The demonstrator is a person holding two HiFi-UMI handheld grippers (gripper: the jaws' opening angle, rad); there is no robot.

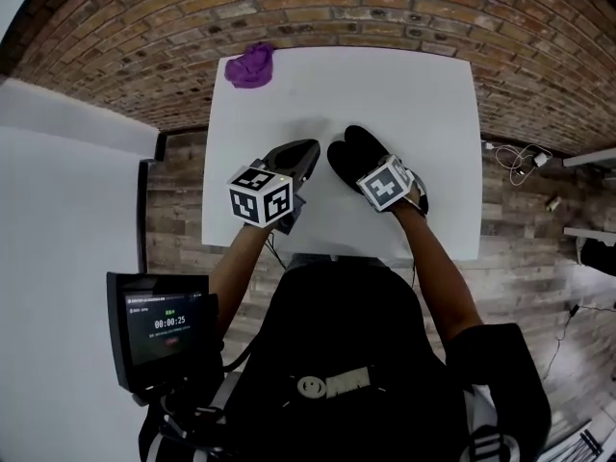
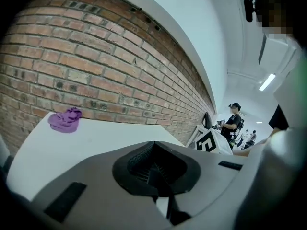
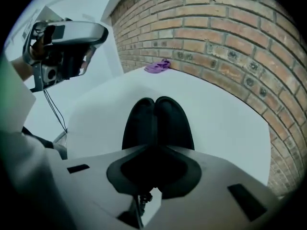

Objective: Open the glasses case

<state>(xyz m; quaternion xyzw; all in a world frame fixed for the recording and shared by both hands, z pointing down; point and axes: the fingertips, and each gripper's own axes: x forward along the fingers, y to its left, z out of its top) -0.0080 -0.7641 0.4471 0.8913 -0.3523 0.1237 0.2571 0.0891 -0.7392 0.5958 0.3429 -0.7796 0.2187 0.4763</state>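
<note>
A black oval glasses case (image 1: 348,152) lies on the white table (image 1: 414,94) near its front middle. My right gripper (image 1: 377,173) comes steeply down onto its near end and is shut on it. In the right gripper view the case (image 3: 156,123) sticks out ahead of the jaws, closed, with a seam down its middle. My left gripper (image 1: 304,152) hovers just left of the case, jaws shut with nothing between them; the left gripper view shows its fingertips (image 2: 154,153) pressed together. The two grippers stand a short gap apart.
A purple cloth (image 1: 251,65) lies at the table's far left corner by the brick wall (image 1: 385,8). A small screen (image 1: 162,327) sits at my lower left. Cables (image 1: 520,157) lie on the floor to the right. A person (image 2: 233,121) stands far off.
</note>
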